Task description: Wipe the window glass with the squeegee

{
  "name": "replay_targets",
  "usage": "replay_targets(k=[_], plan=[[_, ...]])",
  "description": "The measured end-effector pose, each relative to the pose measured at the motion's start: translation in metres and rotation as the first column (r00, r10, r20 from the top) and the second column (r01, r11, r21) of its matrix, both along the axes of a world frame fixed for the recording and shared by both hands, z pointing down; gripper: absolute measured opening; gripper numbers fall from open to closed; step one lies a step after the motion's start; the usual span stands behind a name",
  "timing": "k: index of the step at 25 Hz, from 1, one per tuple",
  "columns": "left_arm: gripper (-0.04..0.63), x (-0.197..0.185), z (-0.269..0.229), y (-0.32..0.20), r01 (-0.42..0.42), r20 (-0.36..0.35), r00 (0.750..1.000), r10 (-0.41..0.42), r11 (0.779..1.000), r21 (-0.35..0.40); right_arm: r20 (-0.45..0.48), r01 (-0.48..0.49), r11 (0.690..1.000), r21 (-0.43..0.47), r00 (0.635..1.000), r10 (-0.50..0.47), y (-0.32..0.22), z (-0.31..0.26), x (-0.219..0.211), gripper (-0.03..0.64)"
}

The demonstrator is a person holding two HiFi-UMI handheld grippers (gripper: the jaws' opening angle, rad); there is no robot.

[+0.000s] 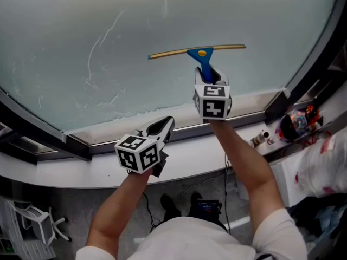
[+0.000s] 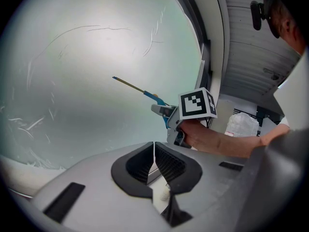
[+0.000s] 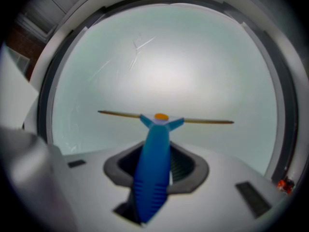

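The squeegee point(image 1: 197, 52) has a blue handle and a thin yellowish blade, which lies level against the pale window glass point(image 1: 81, 26). My right gripper point(image 1: 210, 82) is shut on the handle just below the blade. In the right gripper view the handle point(image 3: 153, 168) runs up between the jaws to the blade point(image 3: 193, 121). My left gripper point(image 1: 165, 125) hovers over the white sill point(image 1: 81, 169), lower and to the left, jaws shut and empty. From the left gripper view point(image 2: 153, 159) the squeegee point(image 2: 145, 91) shows edge-on against the glass.
Thin white streaks point(image 1: 100, 64) mark the glass to the left of the blade. A dark frame point(image 1: 43, 129) edges the pane. At right the sill holds a small bottle point(image 1: 261, 138), a colourful object point(image 1: 295, 121) and a white bag point(image 1: 325, 164). A chair point(image 1: 32, 219) stands below left.
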State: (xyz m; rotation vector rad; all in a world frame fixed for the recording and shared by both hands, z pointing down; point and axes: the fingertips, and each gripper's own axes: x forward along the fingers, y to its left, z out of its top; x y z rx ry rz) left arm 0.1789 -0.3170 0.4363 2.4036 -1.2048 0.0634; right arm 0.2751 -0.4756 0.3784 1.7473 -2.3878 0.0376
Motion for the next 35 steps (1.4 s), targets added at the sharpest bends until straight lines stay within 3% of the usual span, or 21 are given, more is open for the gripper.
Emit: replay_targets(k=[35], plan=[[0.034,0.010,0.045,0.002,-0.033,0.018,0.999,0.034,0.996,-0.083,-0.039,0.000,0.998,-0.065,0.999,-0.003,0.004,0.071,0.000,0.146]])
